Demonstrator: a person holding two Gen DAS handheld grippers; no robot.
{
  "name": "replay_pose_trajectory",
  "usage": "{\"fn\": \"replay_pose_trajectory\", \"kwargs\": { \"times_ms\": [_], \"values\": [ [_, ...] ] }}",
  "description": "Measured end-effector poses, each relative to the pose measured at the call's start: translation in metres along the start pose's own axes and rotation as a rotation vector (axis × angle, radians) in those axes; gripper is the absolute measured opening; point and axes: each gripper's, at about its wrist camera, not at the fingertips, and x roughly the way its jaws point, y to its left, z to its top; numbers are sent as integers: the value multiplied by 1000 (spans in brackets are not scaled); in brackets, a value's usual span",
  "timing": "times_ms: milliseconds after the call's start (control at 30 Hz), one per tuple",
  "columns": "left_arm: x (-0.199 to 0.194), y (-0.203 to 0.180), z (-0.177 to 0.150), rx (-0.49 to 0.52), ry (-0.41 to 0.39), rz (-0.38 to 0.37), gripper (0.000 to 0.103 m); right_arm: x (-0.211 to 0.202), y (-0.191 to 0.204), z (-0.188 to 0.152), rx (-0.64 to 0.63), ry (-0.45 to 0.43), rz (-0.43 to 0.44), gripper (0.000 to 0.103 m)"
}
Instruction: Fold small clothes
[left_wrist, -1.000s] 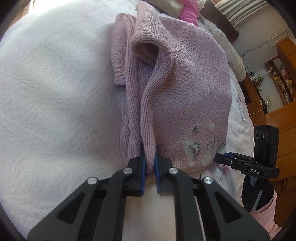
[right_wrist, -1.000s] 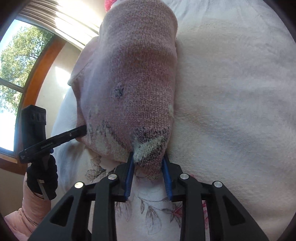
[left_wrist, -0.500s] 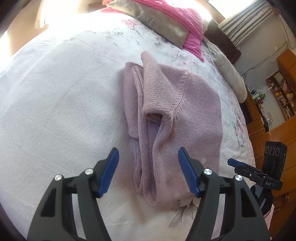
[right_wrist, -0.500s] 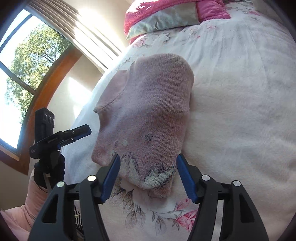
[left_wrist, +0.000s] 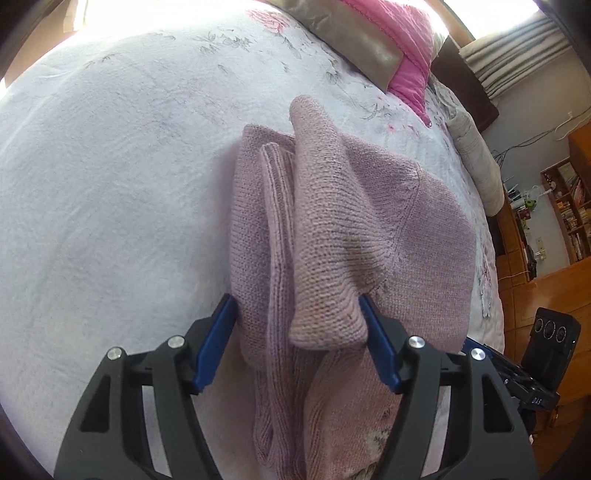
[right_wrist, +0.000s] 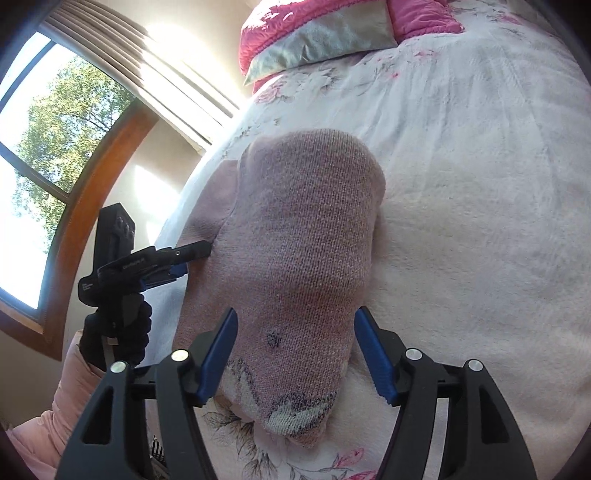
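**Both grippers apart over folded sweater**

Pink knit sweater (left_wrist: 332, 236) lies folded on the bed (left_wrist: 110, 184). Left gripper (left_wrist: 297, 339) jaws spread, straddling its near edge. Right gripper (right_wrist: 295, 354) likewise wide apart around the patterned hem end, clamping nothing.

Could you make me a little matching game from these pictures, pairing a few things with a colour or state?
Things:
1. sweater
2. pillow
3. left gripper
4. window frame

Colour or state:
A. open, fingers either side of the knit
B. brown wood
C. dusty pink knit, folded on the bedspread
D. bright pink and grey

Pairs: 1-C, 2-D, 3-A, 4-B
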Motion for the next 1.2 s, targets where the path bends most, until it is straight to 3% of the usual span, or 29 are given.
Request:
{"fn": "replay_pose_trajectory", "kwargs": {
  "times_ms": [100,167,267,367,500,567,600,633,700,800,967,1200],
  "values": [
    [18,14,4,-49,61,-95,72,9,-7,2,21,11,22,67],
    [22,22,2,-85,61,-152,73,15,-11,2,33,19,36,68],
    [24,16,-3,-47,57,-167,72,26,-16,3,42,29,34,71],
    [28,8,-8,-31,72,-239,74,40,-21,8,59,35,55,79],
    [42,3,-8,-12,79,-253,76,63,-30,14,103,56,108,85],
    [45,-3,-10,15,73,-229,68,70,-31,14,117,57,131,84],
    [46,-5,-11,32,72,-233,54,71,-30,14,116,54,132,76],
    [47,-6,-12,32,76,-255,49,70,-29,14,110,50,132,73],
    [47,-4,-15,4,67,-296,44,62,-28,12,107,41,152,58],
    [42,-8,-20,-26,54,-354,41,44,-25,10,99,29,173,51],
    [36,-44,-37,2,65,-403,40,-9,-22,3,54,-11,169,51],
    [48,-117,-71,59,107,-488,40,-95,-56,-20,41,-36,139,51]
  ]
}}
